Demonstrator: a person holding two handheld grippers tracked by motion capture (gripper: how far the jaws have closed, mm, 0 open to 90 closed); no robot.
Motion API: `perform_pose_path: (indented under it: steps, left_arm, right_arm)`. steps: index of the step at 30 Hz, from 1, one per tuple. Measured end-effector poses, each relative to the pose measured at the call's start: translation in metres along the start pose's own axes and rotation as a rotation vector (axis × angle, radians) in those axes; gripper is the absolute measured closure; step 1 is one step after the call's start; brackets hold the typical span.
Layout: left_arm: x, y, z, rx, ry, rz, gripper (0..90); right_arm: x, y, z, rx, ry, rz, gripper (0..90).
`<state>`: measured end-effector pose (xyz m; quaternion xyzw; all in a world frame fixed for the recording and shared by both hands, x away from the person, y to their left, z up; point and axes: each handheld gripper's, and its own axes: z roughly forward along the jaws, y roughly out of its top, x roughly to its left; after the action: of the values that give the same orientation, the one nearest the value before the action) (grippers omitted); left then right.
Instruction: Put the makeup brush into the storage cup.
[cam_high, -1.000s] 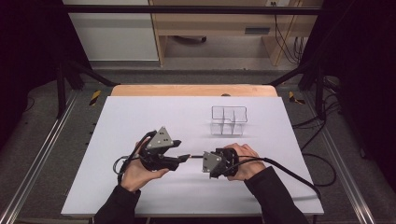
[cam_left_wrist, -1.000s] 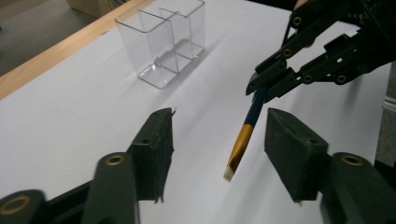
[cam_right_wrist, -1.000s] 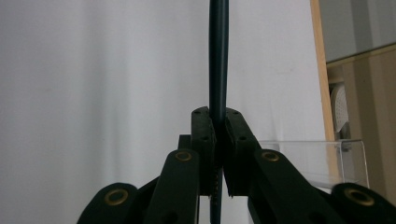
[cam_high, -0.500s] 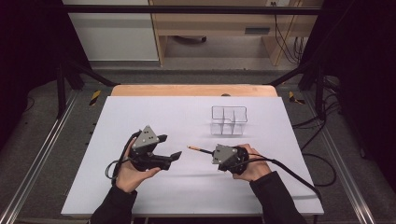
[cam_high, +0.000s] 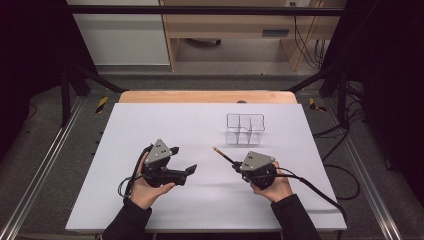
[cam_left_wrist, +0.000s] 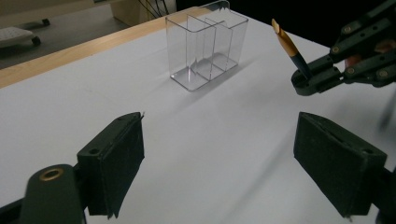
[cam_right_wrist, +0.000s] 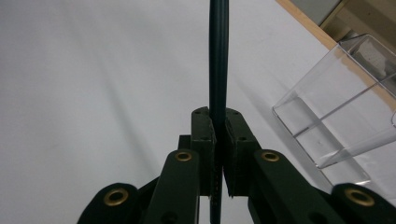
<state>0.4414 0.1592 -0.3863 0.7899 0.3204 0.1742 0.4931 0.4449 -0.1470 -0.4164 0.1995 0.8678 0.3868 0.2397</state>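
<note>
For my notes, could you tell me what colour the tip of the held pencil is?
The pencil tip is golden orange, clearest in the left gripper view.

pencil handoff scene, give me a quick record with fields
held item: dark pencil with a gold band and tan tip
holder: right gripper, jaws shut on its shaft
left gripper: jaws have just been opening, nothing between them
container: clear divided organizer, upright, apart from the pencil
surface: white table
</note>
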Motion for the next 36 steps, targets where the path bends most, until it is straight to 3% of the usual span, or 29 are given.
perform_pose_path:
  steps: [7,13,24,36]
  left_arm:
    - [0.000,-0.003,0.002,-0.043,0.006,-0.041,15.1]
    - [-0.004,-0.007,0.007,-0.073,0.012,-0.046,13.7]
    - [-0.011,-0.015,0.018,-0.108,0.034,-0.081,13.9]
    - [-0.016,-0.015,0.025,-0.125,0.002,-0.127,15.9]
  right_arm:
    - [0.003,-0.006,0.003,-0.061,0.046,0.117,84.4]
    - [0.004,-0.008,0.007,-0.081,0.033,0.173,84.4]
    - [0.005,-0.008,0.006,-0.129,0.018,0.258,84.4]
    - [0.010,-0.009,0.013,-0.144,0.029,0.300,84.4]
